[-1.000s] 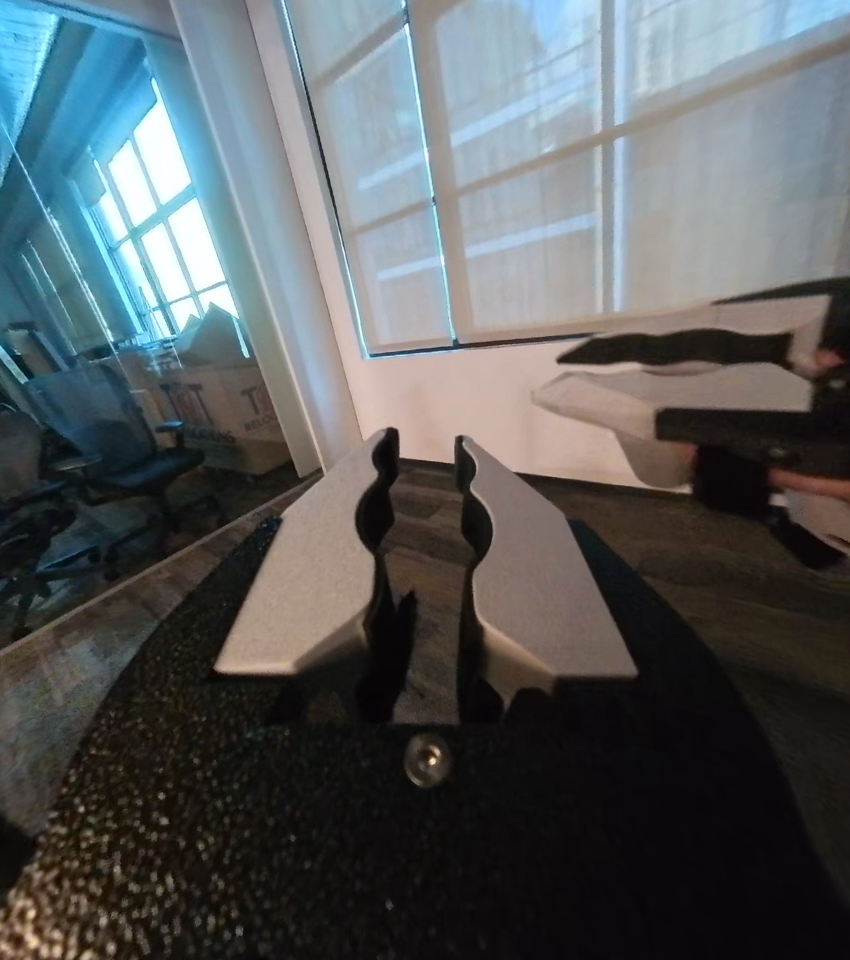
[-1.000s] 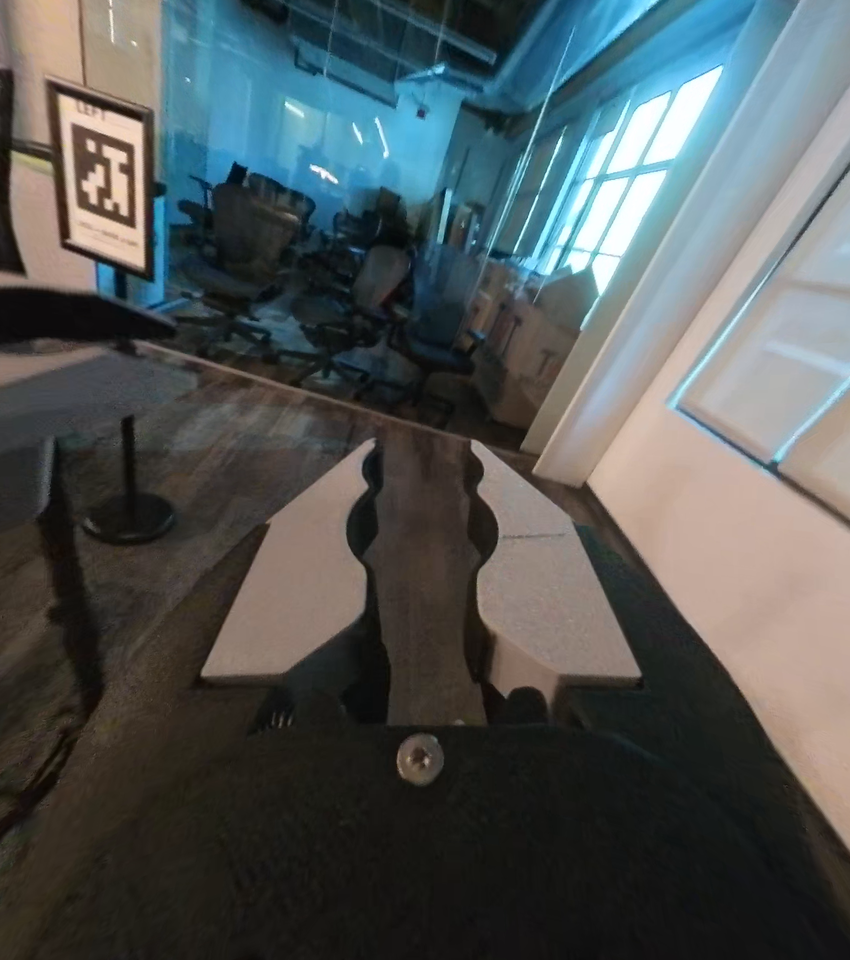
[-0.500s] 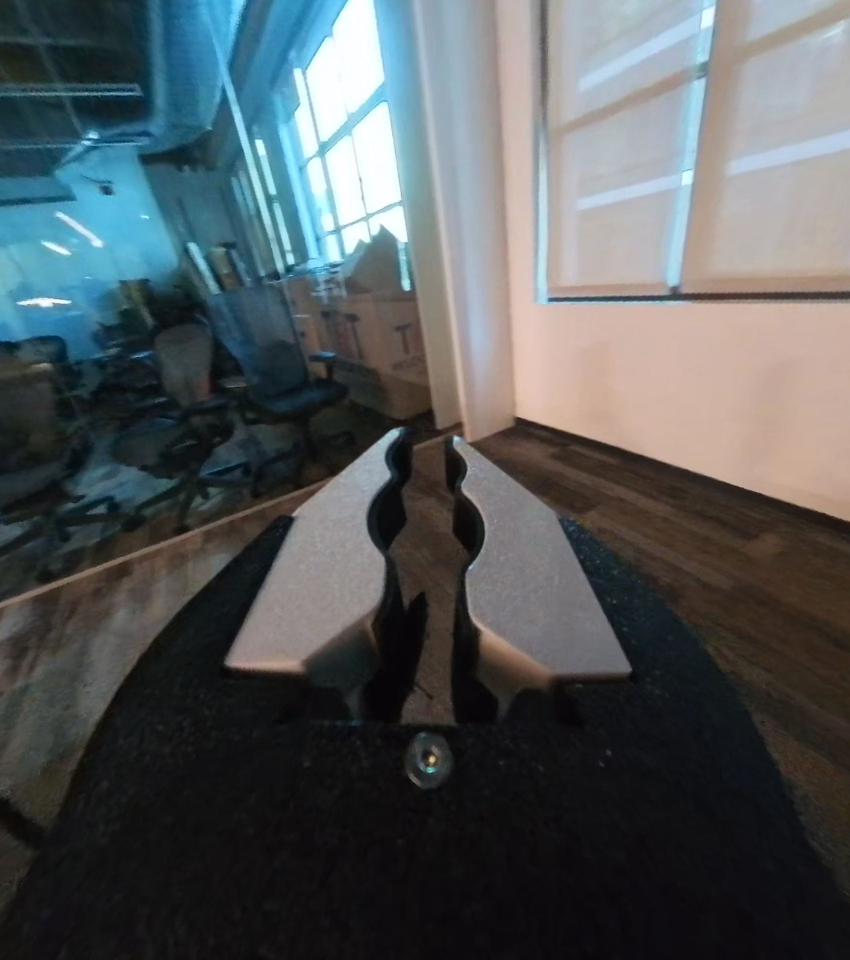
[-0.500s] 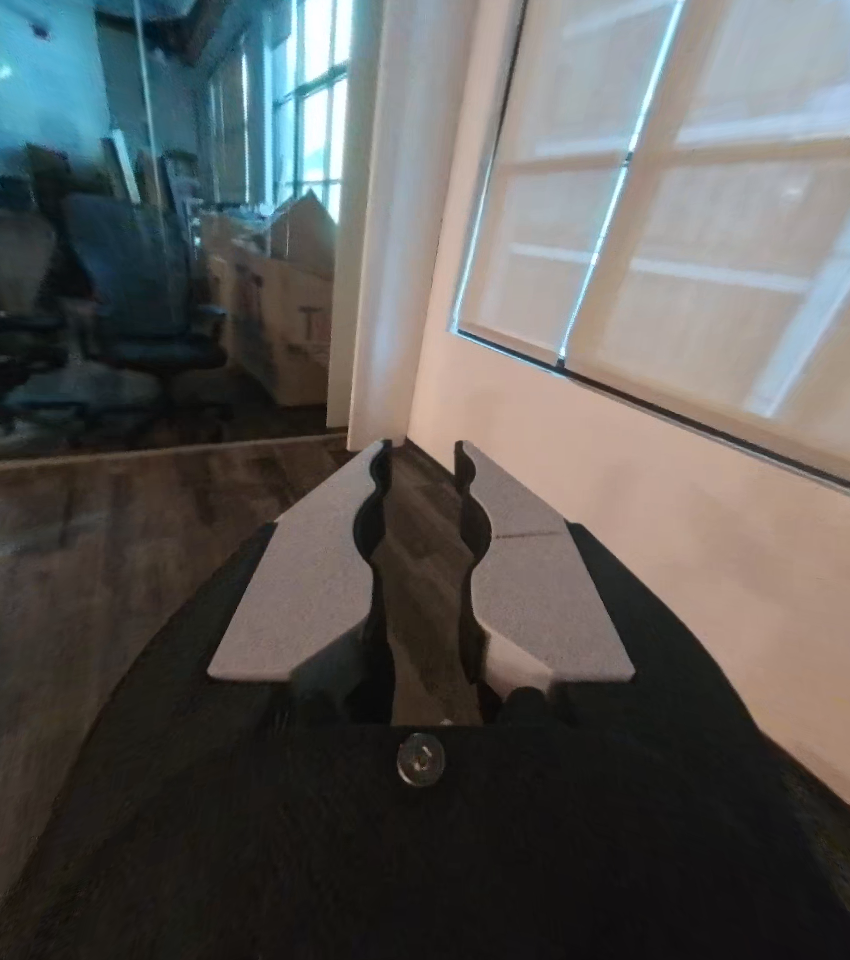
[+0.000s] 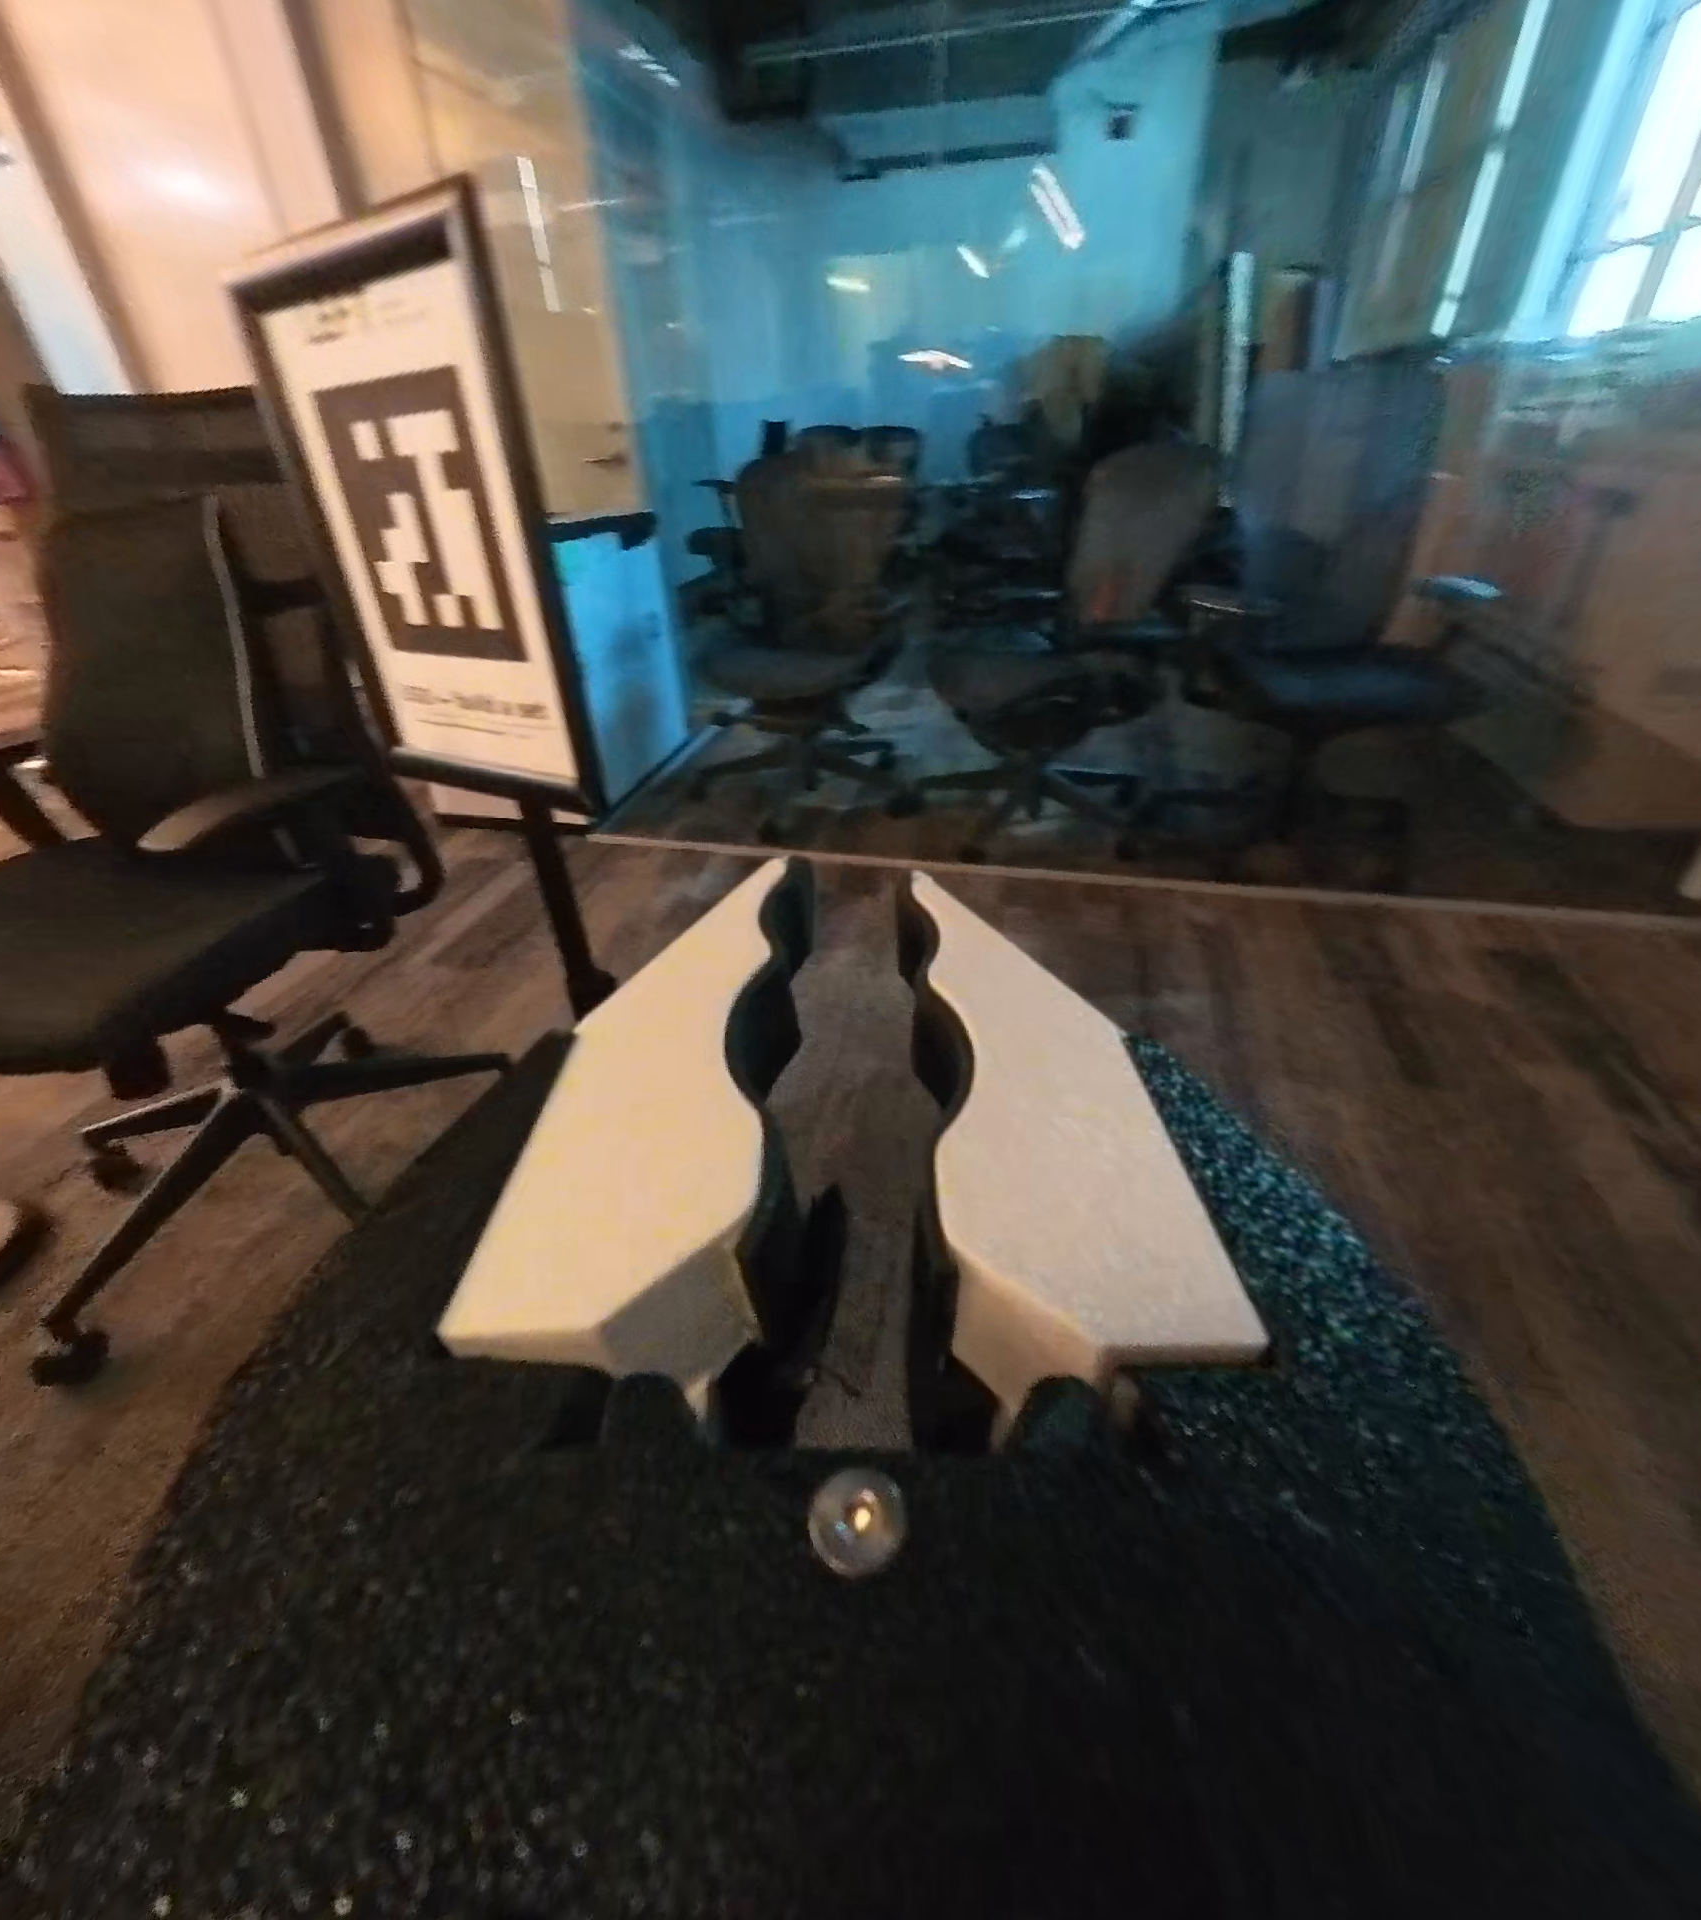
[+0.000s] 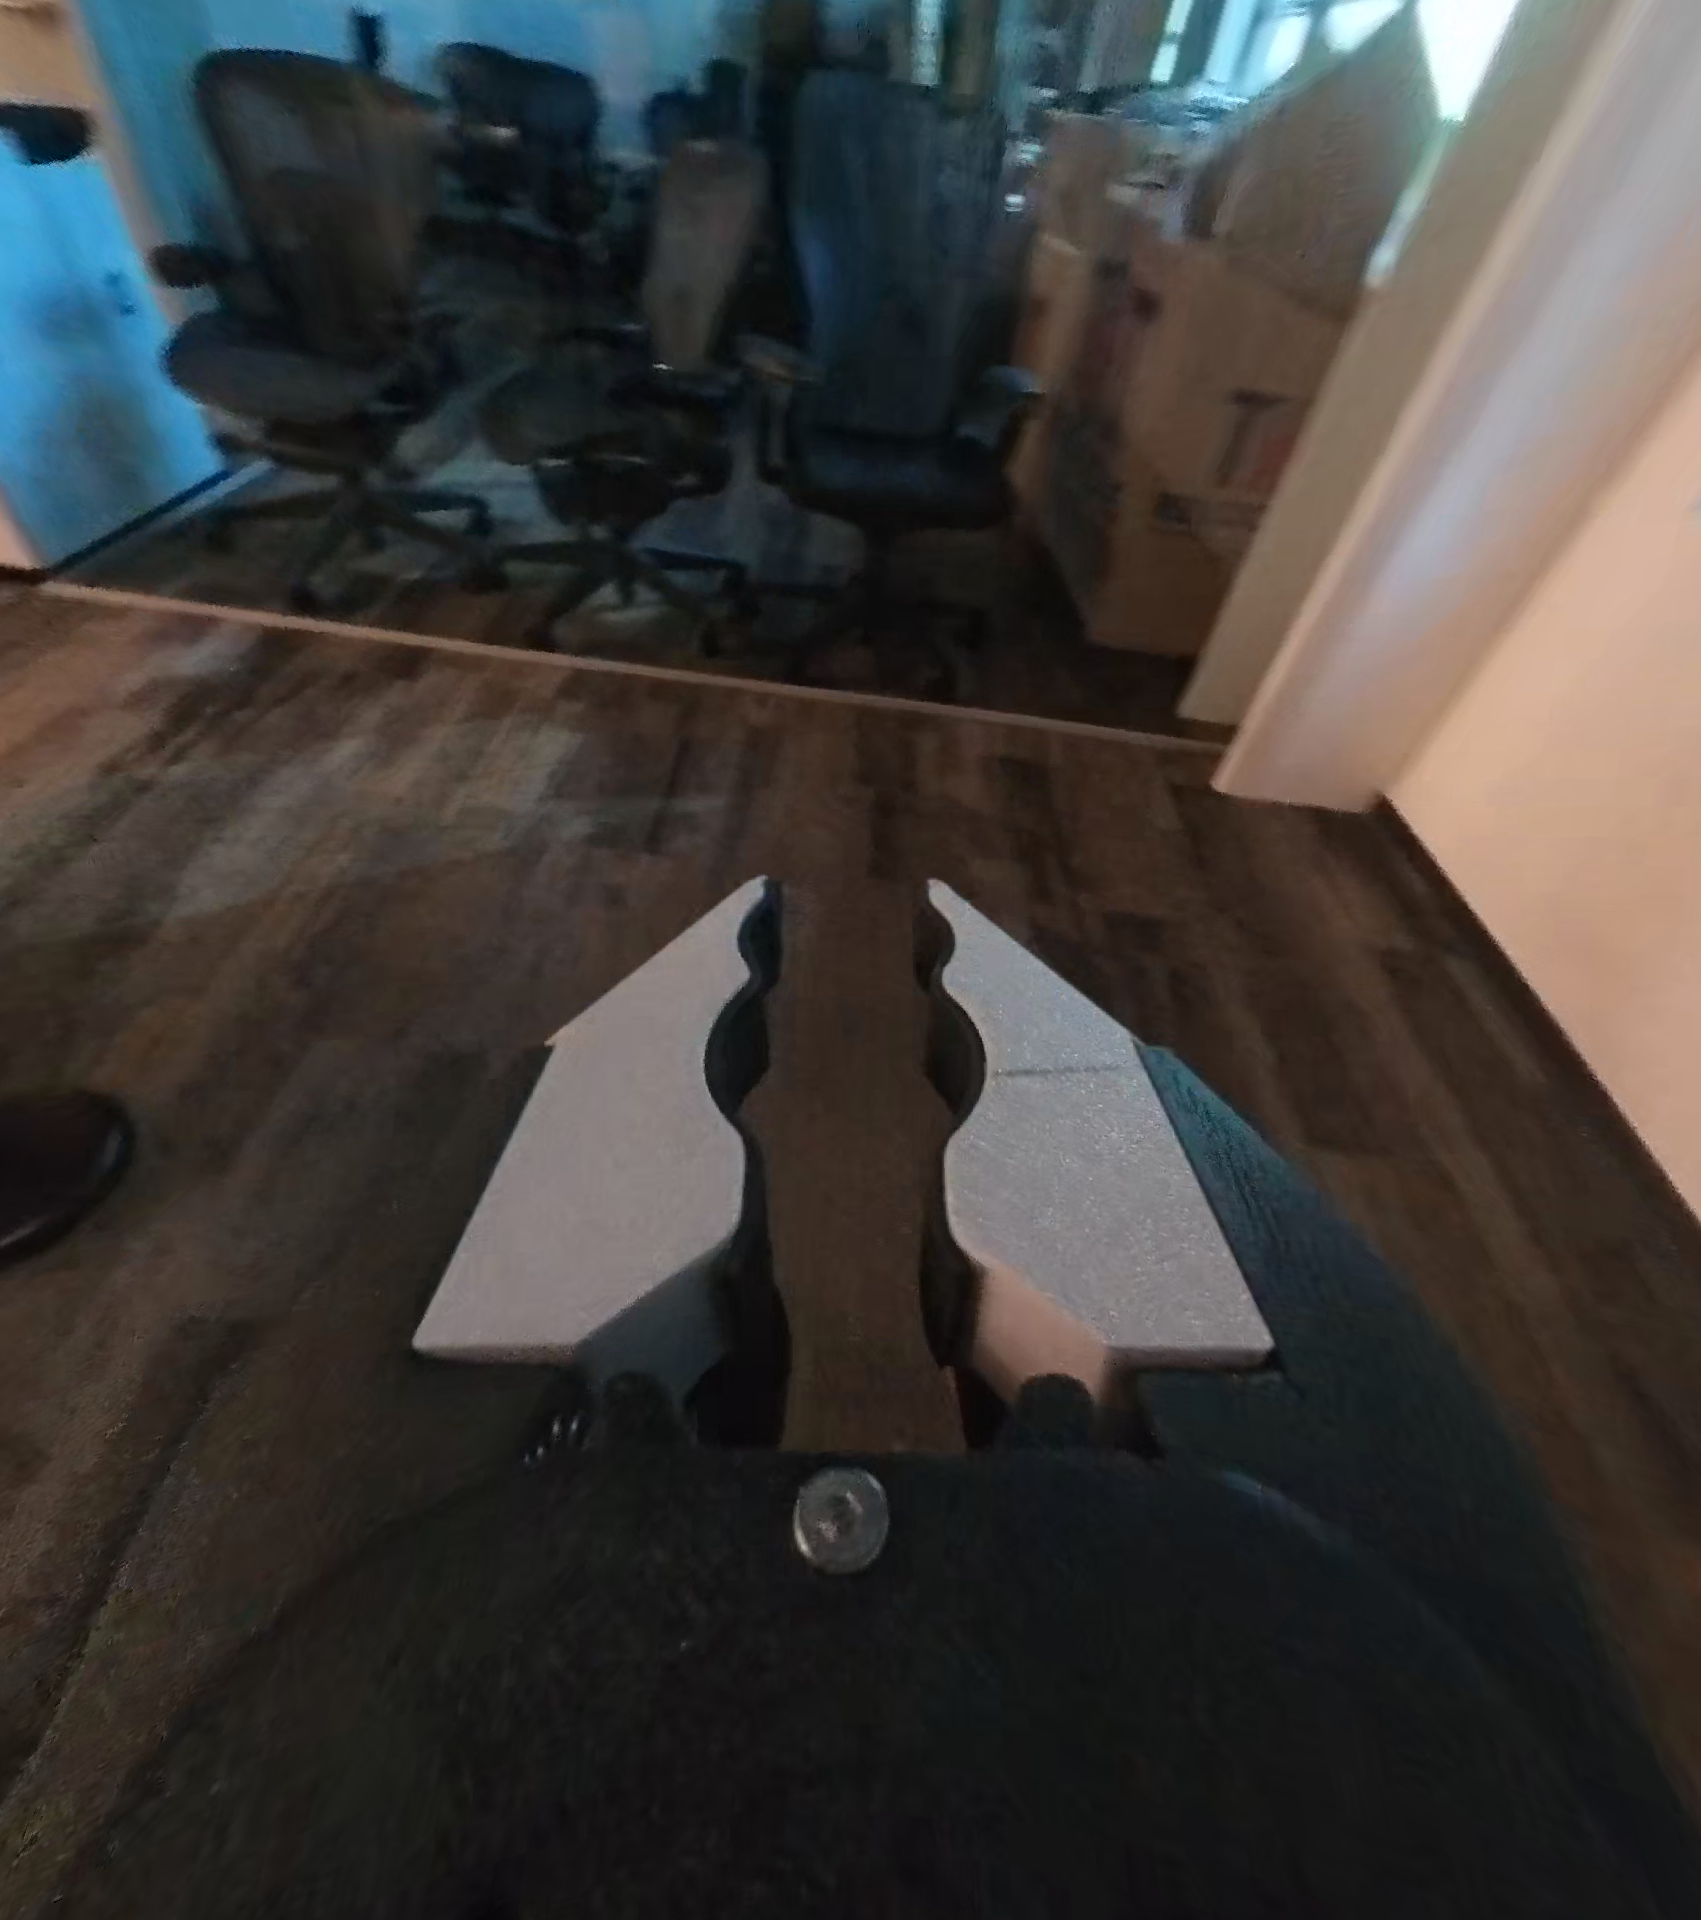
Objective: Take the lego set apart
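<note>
left gripper (image 5: 851, 894) jaws parted, empty, right gripper (image 6: 848, 899) likewise

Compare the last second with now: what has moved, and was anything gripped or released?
Both views have swung left, away from the window wall. The left gripper now faces an office chair and a framed marker sign; the right gripper faces the floor and chairs behind glass. The right gripper has left the left view. Nothing gripped or released: both stay open, empty; no lego in view.
</note>
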Demonstrator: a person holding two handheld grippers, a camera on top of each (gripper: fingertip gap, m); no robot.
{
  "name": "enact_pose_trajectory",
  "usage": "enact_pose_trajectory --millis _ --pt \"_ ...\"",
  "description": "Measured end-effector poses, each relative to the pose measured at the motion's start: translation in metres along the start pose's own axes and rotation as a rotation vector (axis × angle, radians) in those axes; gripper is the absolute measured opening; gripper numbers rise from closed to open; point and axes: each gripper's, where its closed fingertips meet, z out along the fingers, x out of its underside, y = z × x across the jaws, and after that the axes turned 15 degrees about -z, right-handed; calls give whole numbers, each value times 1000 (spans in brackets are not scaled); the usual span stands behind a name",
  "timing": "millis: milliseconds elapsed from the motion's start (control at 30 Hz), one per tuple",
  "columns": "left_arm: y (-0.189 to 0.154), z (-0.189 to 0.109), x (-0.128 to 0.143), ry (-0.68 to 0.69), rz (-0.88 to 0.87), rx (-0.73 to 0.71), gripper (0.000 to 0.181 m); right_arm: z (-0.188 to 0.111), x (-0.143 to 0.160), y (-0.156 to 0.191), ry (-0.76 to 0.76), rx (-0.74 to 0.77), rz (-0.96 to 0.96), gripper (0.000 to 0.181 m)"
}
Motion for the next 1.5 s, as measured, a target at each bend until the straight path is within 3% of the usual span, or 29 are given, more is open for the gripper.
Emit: enact_pose_trajectory --millis 100,200,300,367,467,600,833,933,1033,1133,1367,1500 --pt "44 59 5 9 -54 -92 16 81 -45 67 -31 -114 -53 24" --pt "80 95 11 68 -115 -179 20 148 -103 172 -93 -341 -114 24" --pt "112 101 8 72 -122 -227 26 189 -161 300 -236 -573 -245 25" --pt "135 94 14 97 -88 -256 26 197 -190 394 -302 -759 -322 25" --pt "184 75 17 117 -65 -378 28 177 -225 538 -384 -1092 -408 26" --pt "265 60 -11 34 -45 -542 35 118 -275 707 -512 -1453 -493 25" --pt "438 90 -71 -14 -60 -690 35 50 -403 964 -740 -1616 -634 24" --pt "515 100 -96 21 -105 -760 36 36 -463 1058 -732 -1651 -622 24" --pt "587 97 -124 43 -65 -832 38 19 -510 1139 -717 -1724 -573 24" --pt "650 75 -142 32 -134 -947 39 4 -535 1203 -667 -1792 -600 25" --pt "769 27 -174 -44 -107 -1081 43 -58 -560 1311 -708 -2153 -631 27" --pt "858 18 -199 -100 -21 -1137 40 -82 -573 1373 -657 -2394 -618 31"
